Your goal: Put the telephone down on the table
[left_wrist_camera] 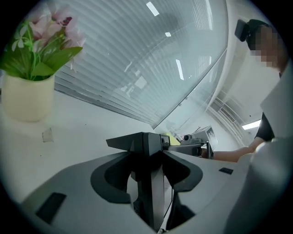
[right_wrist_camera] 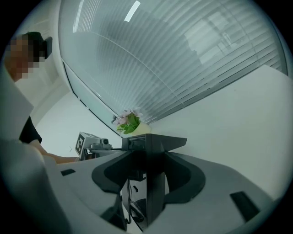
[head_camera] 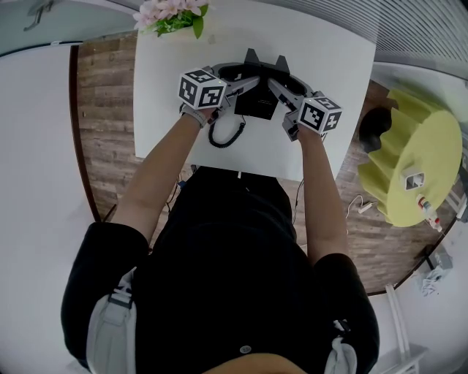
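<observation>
The boxy black telephone (head_camera: 256, 108) sits near the middle of the smooth white table (head_camera: 168, 109), with bare top open toward both side edges and its coiled cord (head_camera: 228, 135) curling toward the near edge, while the left tongs (head_camera: 252, 57) and right tongs (head_camera: 282, 64), each pinched fully together on nothing, nearly meet just beyond it, and pink flowers (head_camera: 172, 16) crowd the far-left corner.

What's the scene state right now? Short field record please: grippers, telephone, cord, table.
left gripper: shut on the telephone's left side
right gripper: shut on the telephone's right side
telephone: black, over mid-table between both grippers; lifted or resting cannot be told
cord: black, coiled, on the table near the left gripper
table: white
potted flowers: far left corner of the table, apart from the telephone
</observation>
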{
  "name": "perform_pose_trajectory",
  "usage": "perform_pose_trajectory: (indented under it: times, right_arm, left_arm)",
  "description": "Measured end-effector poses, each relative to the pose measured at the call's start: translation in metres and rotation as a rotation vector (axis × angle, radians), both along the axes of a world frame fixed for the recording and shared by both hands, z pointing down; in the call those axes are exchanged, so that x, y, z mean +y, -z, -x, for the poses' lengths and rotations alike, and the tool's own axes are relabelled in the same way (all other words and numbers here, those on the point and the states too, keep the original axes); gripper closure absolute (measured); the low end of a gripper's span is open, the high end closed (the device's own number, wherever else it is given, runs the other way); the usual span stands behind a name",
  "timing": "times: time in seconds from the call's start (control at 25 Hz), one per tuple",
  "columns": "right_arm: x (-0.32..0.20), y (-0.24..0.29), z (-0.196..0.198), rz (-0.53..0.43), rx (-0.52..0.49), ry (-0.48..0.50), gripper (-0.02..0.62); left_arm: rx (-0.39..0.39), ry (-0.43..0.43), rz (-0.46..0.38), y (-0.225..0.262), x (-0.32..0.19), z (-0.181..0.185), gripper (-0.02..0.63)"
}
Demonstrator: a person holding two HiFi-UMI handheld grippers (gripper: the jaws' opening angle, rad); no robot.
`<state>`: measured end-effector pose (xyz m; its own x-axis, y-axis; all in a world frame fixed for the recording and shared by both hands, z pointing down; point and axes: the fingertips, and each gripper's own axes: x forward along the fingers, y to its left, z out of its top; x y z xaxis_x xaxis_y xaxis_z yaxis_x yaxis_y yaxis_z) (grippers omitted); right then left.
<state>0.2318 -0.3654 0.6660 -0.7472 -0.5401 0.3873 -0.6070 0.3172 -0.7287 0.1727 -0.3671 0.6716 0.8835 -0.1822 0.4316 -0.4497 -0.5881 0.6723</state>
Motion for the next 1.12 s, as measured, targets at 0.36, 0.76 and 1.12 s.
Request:
perform_pose_trajectory:
  times: [0.36,0.76,1.12]
  right_arm:
    - [-0.009,-0.014,0.001,0.059,-0.010,0.007,0.367]
    - [-0.012,-0.019,0.001,0.078,-0.023,0.001,0.367]
    - [-0.012,-0.019,-0.001,0.075,0.010,-0.022,0.359]
  left_arm:
    - [0.013,0.026,0.074,-0.014,-0.009,0.001,0.390]
    - [0.028,0.036,0.105,-0.020,-0.013,0.000,0.388]
    - [-0.012,0.090,0.047,-0.017,-0.014,0.003,0.382]
